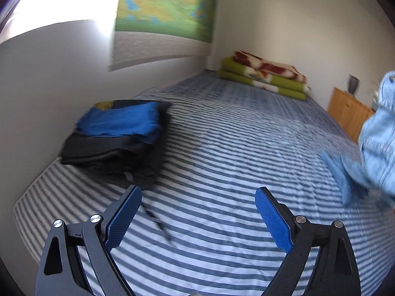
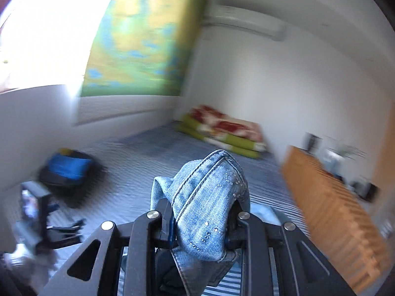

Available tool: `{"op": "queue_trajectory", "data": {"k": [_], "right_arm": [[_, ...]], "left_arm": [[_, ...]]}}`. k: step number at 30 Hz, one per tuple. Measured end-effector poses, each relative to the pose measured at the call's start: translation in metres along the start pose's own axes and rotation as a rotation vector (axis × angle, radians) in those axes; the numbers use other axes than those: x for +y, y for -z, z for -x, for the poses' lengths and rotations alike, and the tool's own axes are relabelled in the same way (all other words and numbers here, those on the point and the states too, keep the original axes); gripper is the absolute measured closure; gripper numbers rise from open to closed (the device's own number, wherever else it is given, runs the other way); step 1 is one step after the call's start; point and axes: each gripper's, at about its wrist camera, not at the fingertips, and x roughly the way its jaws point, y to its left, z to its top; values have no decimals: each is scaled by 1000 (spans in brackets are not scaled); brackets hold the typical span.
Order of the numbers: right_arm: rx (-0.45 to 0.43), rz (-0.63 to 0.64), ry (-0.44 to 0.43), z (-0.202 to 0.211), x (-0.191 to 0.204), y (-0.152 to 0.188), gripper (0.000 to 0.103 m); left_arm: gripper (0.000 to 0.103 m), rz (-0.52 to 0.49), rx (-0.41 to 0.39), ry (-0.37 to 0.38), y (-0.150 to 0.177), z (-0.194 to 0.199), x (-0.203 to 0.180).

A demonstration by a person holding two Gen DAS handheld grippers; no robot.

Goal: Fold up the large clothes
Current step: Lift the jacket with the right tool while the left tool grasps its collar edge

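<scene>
Folded clothes pile [image 1: 116, 143] on bed [image 1: 222, 148] left, blankets [image 1: 264, 76] at far end, dresser [image 1: 348, 116] right

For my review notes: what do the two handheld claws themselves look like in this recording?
The left claw has two black plastic fingers with triangular cut-outs, round silver pivot bolts, and ribbed bright blue pads on the inner faces. The right claw has the same black linkage with silver bolts and cut-outs; only a sliver of blue shows. No cables, markings or sleeves are visible.
</scene>
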Motion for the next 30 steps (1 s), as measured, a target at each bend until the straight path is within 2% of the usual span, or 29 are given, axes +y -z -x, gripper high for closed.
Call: {"op": "queue_trajectory", "data": {"k": [5, 7, 8, 12, 13, 17, 20, 22, 24, 26, 30], "right_arm": [[89, 14, -301, -72, 88, -12, 80], [172, 12, -395, -113, 128, -3, 78], [248, 25, -452, -139, 151, 6, 76], [513, -10, -519, -213, 198, 53, 71], [534, -31, -529, -217, 197, 62, 69], [563, -118, -579, -220, 161, 87, 60], [540, -179, -567, -209, 122, 97, 54], [525, -231, -547, -202, 89, 104, 54], [506, -305, -547, -191, 54, 114, 52], [502, -344, -484, -187, 25, 126, 50], [528, -441, -307, -172, -43, 179, 44]], "left_arm": [[8, 172, -44, -140, -14, 14, 100], [8, 213, -48, -180, -14, 17, 132], [8, 221, -44, -201, -14, 17, 145], [8, 214, -5, -235, -5, 10, 172], [8, 204, 7, -231, -2, 7, 172], [8, 130, 48, -183, 9, 2, 162], [8, 76, 106, -58, 17, -4, 132], [8, 61, 120, 27, 22, 0, 112], [8, -4, 108, 111, 26, 11, 88], [7, -85, 75, 132, 31, 19, 64], [7, -270, 57, 46, 46, 9, 14]]}}
